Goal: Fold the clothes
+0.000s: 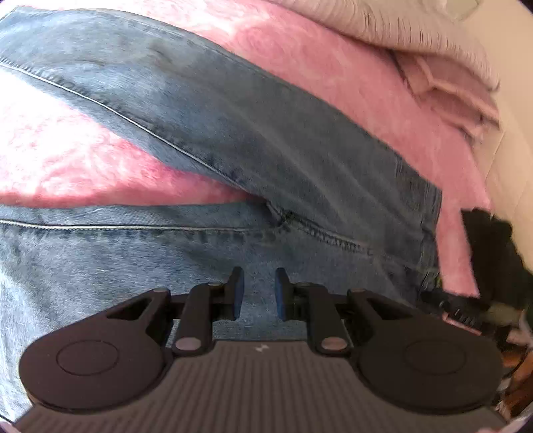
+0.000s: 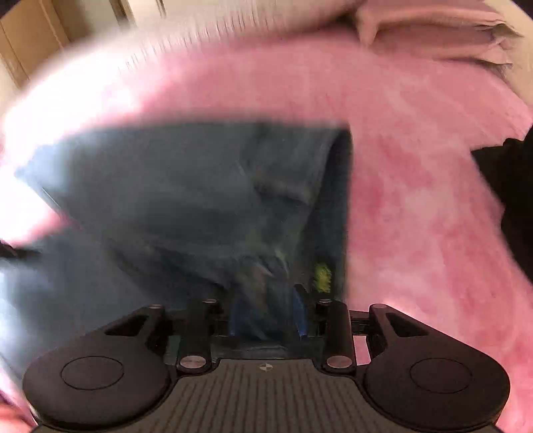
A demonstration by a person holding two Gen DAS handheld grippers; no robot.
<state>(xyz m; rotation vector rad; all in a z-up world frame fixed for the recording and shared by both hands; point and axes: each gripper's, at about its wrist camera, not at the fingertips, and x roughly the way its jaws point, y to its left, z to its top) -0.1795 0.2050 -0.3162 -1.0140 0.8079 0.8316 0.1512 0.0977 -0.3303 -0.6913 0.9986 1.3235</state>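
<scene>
From my right wrist camera everything is smeared by motion blur. My right gripper (image 2: 266, 311) has denim bunched between its blue-padded fingers (image 2: 299, 313), so it is clamped on the jeans (image 2: 186, 200). The jeans spread up and to the left of the gripper over a pink fluffy blanket (image 2: 416, 216). A yellow-green tag (image 2: 322, 278) shows on the denim just beside the right finger. Folded pale pink cloth (image 2: 433, 30) lies at the blanket's far edge; a black garment (image 2: 509, 186) lies at its right edge.

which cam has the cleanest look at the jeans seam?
Left wrist: the jeans are sharp there, with the seam running across the leg over the pink blanket. In the right wrist view the jeans are motion-blurred; no stitching is readable.
</scene>
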